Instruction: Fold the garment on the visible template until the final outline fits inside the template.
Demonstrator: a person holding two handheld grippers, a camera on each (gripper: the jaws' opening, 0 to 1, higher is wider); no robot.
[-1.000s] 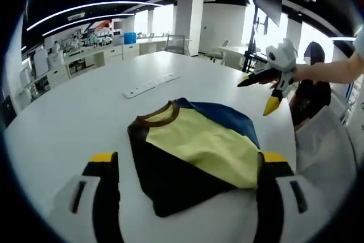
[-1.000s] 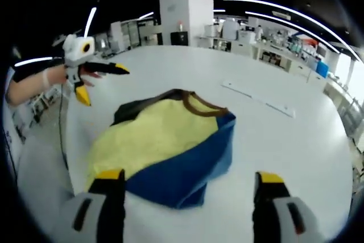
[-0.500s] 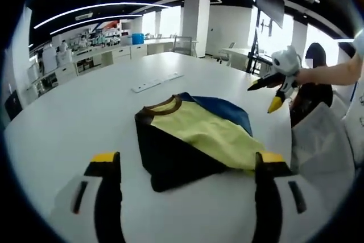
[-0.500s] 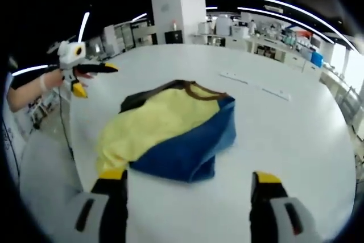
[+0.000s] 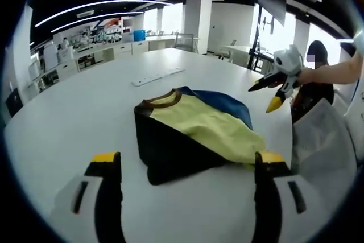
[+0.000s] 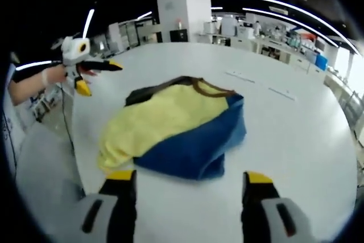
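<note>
A folded garment [image 5: 193, 132] lies on the white table [image 5: 68, 112], with a yellow panel on top, black on one side, blue on the other and a brown collar. In the right gripper view the garment [image 6: 176, 132] shows its blue side nearest. My left gripper [image 5: 187, 159] is open, its yellow-tipped jaws standing just short of the garment's near edge. My right gripper [image 6: 189, 177] is open too, close to the blue fold, touching nothing. Each gripper appears in the other's view, held in the air beside the table: right gripper [image 5: 263, 97], left gripper [image 6: 100, 78].
A long white strip [image 5: 156, 76] lies on the table beyond the garment, also seen as the strip [image 6: 259, 83]. A person in dark clothes [image 5: 315, 83] sits past the table edge, near a white chair cover [image 5: 324, 146]. Lab benches line the far walls.
Both views have shifted slightly with the hands. The right gripper's jaws stand a little closer together. The garment lies as before.
</note>
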